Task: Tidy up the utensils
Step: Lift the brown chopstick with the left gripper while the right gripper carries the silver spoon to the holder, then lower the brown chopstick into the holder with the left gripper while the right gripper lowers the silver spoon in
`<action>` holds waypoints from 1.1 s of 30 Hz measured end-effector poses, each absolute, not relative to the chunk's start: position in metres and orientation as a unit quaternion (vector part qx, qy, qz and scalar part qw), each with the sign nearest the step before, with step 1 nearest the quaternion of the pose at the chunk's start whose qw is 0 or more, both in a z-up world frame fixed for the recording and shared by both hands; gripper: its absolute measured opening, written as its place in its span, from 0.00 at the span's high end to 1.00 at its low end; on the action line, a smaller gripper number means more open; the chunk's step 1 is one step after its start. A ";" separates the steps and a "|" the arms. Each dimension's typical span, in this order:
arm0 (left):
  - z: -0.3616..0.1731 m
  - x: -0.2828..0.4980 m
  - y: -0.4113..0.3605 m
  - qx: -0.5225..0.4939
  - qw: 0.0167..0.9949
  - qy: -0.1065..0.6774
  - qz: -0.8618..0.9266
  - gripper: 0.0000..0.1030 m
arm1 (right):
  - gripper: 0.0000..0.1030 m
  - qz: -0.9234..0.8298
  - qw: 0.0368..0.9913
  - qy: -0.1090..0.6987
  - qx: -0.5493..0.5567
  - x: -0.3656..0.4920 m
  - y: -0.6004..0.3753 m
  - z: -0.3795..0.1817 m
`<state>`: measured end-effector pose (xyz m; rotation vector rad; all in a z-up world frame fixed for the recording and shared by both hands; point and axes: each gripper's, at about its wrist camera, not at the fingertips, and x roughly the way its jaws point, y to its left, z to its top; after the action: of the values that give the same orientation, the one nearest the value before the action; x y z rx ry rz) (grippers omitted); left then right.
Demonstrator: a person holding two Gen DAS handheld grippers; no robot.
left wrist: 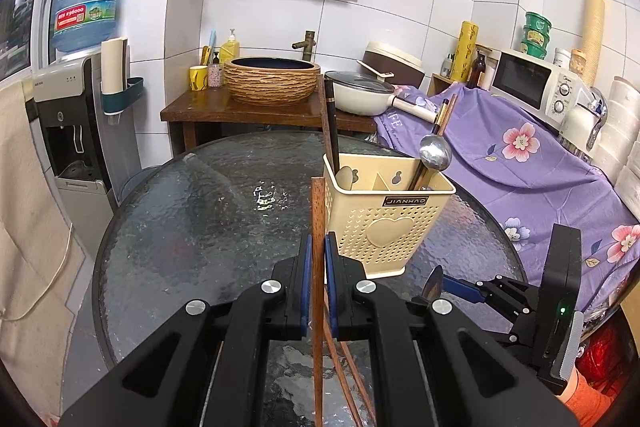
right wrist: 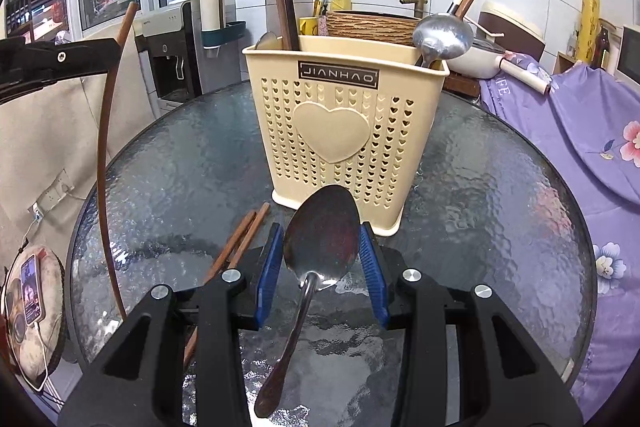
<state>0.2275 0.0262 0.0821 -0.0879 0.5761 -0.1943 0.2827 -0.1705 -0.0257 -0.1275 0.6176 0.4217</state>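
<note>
left claw (left wrist: 316, 259) clamps chopstick (left wrist: 318, 307) | right claw (right wrist: 322, 247) apart around spoon (right wrist: 320, 231) | glass table (right wrist: 180, 163) (tiled kitchen)

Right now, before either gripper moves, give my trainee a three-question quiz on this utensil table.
1. True or false: the left gripper is shut on a brown wooden chopstick.
2. Multiple choice: the steel spoon at the right gripper has its bowl A) inside the holder, B) between the blue pads, C) under the chopsticks.
3. Fill in: the cream perforated plastic utensil holder standing on the round textured glass table bears a raised ____ shape on its front.

Key: 1 true; 2 B; 3 heart.
</note>
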 end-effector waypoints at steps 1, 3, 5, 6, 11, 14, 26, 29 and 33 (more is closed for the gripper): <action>0.082 0.228 0.027 -0.043 0.953 0.284 -0.096 0.93 | 0.62 0.206 0.929 0.302 -0.063 0.283 -0.170 -0.026; 0.082 0.228 0.026 -0.043 0.953 0.285 -0.097 0.93 | 0.62 0.204 0.929 0.302 -0.065 0.282 -0.170 -0.026; 0.081 0.228 0.026 -0.043 0.952 0.286 -0.098 0.93 | 0.62 0.205 0.929 0.301 -0.063 0.281 -0.171 -0.024; 0.081 0.228 0.026 -0.043 0.952 0.285 -0.098 0.93 | 0.62 0.206 0.930 0.299 -0.061 0.280 -0.171 -0.022; 0.080 0.229 0.025 -0.044 0.952 0.286 -0.099 0.93 | 0.62 0.210 0.933 0.287 -0.061 0.275 -0.174 -0.010; 0.080 0.229 0.025 -0.044 0.952 0.285 -0.099 0.93 | 0.62 0.212 0.933 0.284 -0.061 0.272 -0.175 -0.003; 0.081 0.228 0.026 -0.044 0.953 0.284 -0.099 0.93 | 0.62 0.222 0.931 0.280 -0.072 0.263 -0.172 0.010; 0.083 0.228 0.027 -0.045 0.953 0.281 -0.101 0.93 | 0.62 0.227 0.930 0.280 -0.070 0.261 -0.174 0.012; 0.090 0.227 0.028 -0.048 0.954 0.275 -0.107 0.93 | 0.62 0.232 0.930 0.277 -0.068 0.260 -0.174 0.018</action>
<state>0.2268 0.0285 0.0899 -0.0966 0.5594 -0.2175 0.2599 -0.1740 0.0179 -0.1394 0.5676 0.4752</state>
